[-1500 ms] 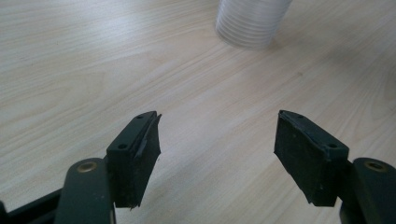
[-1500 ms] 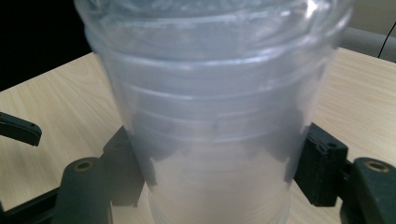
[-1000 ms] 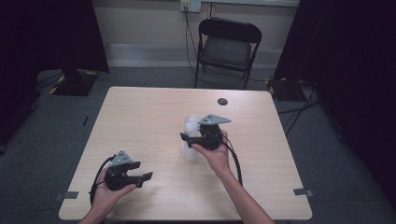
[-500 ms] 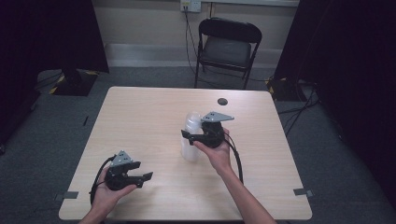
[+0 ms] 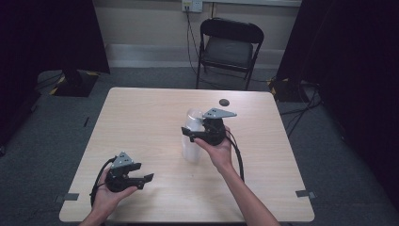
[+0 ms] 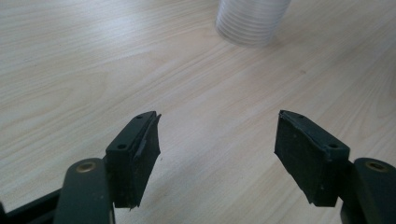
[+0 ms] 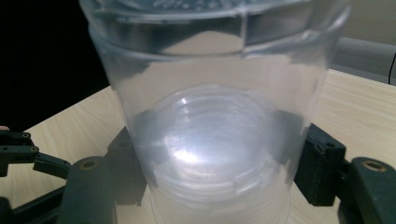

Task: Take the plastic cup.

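A stack of clear plastic cups (image 5: 191, 149) stands on the wooden table (image 5: 141, 117) near its middle. My right gripper (image 5: 190, 133) is shut on the top cup (image 5: 193, 117) from the right side. In the right gripper view, the black pads (image 7: 315, 163) press on both sides of this cup (image 7: 210, 135), low on its wall, with the rest of the stack just under it. My left gripper (image 5: 143, 173) rests near the table's front left, open with nothing between its fingers. In the left gripper view, my left gripper (image 6: 217, 144) points at the stack's base (image 6: 252, 21).
A small dark round object (image 5: 225, 101) lies near the table's far edge. A black folding chair (image 5: 229, 44) stands behind the table. Cables trail from both grippers. Dark curtains hang at both sides of the room.
My right gripper has risen a little with the top cup in it. The left gripper has stayed put.
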The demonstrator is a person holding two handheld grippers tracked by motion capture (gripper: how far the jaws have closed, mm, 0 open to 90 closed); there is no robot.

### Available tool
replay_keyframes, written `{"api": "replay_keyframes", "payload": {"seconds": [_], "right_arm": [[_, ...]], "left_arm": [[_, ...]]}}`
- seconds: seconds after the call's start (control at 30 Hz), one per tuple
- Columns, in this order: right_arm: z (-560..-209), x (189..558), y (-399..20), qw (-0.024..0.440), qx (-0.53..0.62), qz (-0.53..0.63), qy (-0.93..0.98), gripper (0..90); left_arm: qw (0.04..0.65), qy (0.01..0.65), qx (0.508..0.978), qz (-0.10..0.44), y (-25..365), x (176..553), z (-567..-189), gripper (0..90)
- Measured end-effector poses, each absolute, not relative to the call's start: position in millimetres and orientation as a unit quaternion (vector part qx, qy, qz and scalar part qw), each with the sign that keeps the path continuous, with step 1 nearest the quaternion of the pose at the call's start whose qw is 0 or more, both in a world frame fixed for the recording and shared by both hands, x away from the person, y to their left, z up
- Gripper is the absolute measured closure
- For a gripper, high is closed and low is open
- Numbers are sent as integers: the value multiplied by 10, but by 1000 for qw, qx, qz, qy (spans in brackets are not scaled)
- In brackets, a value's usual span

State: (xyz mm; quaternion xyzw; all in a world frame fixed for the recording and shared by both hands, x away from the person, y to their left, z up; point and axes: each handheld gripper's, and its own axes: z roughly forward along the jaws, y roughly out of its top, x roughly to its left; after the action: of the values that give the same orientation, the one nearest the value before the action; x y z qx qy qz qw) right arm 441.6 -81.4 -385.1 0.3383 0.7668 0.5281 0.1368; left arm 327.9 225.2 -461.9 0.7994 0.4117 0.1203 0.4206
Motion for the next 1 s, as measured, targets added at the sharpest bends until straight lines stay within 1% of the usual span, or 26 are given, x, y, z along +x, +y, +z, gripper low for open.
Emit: {"api": "replay_keyframes", "payload": {"seconds": [0.53,0.7,1.0], "right_arm": [[-3677,4407,-867,147,336,544,755,316],[-3650,4404,-908,140,337,554,749,317],[-3557,4375,-960,137,336,567,740,321]], "left_arm": [[419,409,802,115,2240,3286,-4625,307],[416,406,806,109,2229,3290,-4627,305],[421,409,801,116,2249,3287,-4621,302]]}}
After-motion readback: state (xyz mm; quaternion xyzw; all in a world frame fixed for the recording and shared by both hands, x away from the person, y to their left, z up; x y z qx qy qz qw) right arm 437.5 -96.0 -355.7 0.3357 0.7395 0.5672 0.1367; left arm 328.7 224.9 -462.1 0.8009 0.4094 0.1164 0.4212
